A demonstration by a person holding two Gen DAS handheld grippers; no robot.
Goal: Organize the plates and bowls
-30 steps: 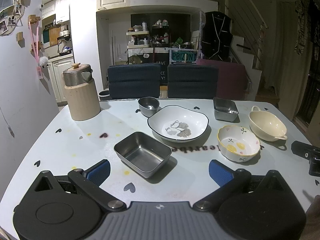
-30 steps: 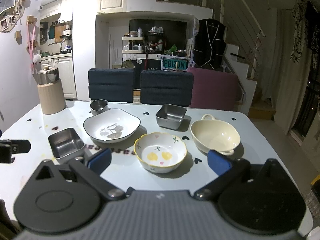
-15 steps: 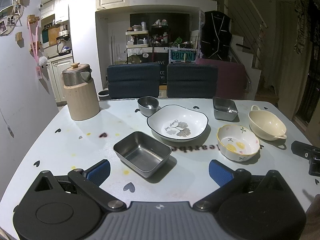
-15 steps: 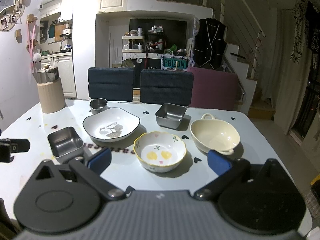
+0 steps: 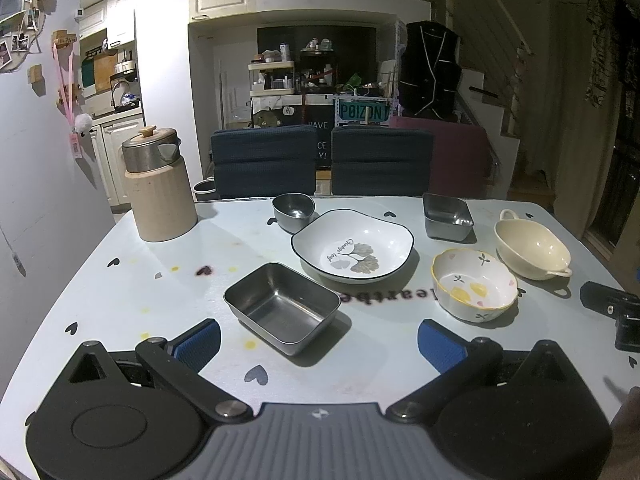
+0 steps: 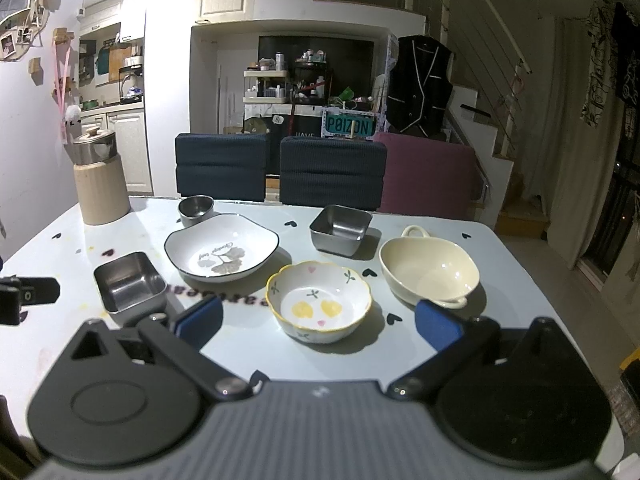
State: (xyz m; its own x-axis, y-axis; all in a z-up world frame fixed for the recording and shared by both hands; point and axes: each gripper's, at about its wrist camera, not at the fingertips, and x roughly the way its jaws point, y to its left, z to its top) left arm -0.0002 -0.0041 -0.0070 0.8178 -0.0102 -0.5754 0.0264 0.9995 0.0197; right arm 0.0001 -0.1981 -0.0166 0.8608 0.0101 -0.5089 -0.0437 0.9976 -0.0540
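Note:
On the pale table point(image 5: 100, 292) lie a white leaf-print plate point(image 5: 352, 245) point(image 6: 221, 247), a yellow-rimmed flowered bowl point(image 5: 474, 283) point(image 6: 319, 301), a cream handled bowl point(image 5: 532, 245) point(image 6: 429, 270), a rectangular steel tray point(image 5: 282, 306) point(image 6: 129, 283), a square steel dish point(image 5: 447, 216) point(image 6: 340, 229) and a small steel cup point(image 5: 293, 210) point(image 6: 195, 209). My left gripper point(image 5: 319, 343) is open just short of the steel tray. My right gripper point(image 6: 318, 322) is open, its blue pads either side of the flowered bowl, holding nothing.
A beige canister with a steel lid point(image 5: 158, 188) point(image 6: 99, 178) stands at the table's far left. Two dark chairs point(image 5: 264, 162) and a maroon one point(image 5: 456, 158) line the far edge. The other gripper's black tip shows at each view's side point(image 5: 612, 312) point(image 6: 24, 298).
The dishes sit where they were. Both views have shifted only very slightly; neither gripper has taken hold of anything.

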